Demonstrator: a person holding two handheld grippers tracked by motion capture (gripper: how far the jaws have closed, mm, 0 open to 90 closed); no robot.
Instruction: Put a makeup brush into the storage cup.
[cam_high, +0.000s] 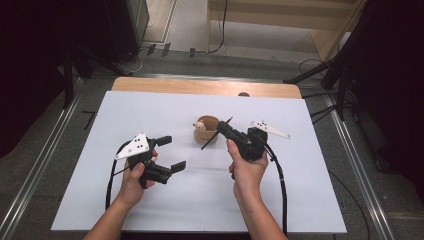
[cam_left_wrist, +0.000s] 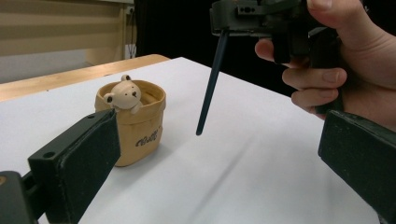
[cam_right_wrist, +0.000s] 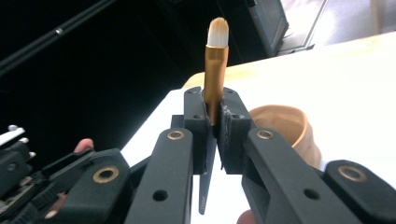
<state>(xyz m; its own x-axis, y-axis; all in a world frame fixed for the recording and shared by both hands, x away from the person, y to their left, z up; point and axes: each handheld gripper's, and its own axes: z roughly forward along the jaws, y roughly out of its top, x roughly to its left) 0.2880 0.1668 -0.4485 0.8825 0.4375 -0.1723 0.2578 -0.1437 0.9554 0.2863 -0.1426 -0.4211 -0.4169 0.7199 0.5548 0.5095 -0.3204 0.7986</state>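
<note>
The right gripper (cam_high: 223, 126) has its fingers clamped on the brush (cam_right_wrist: 215, 70), not yet in the cup (cam_high: 207, 129) just beside them, while the left gripper (cam_high: 171, 152) waits, fingers apart.

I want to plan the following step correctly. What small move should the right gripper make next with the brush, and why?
Probably carry the brush sideways over the tan pot and lower its dark handle end in. The right gripper is shut on the brush at its gold ferrule, bristles up, and the handle tip hangs above the white table just beside the pot. The left gripper is open, holding nothing.
</note>
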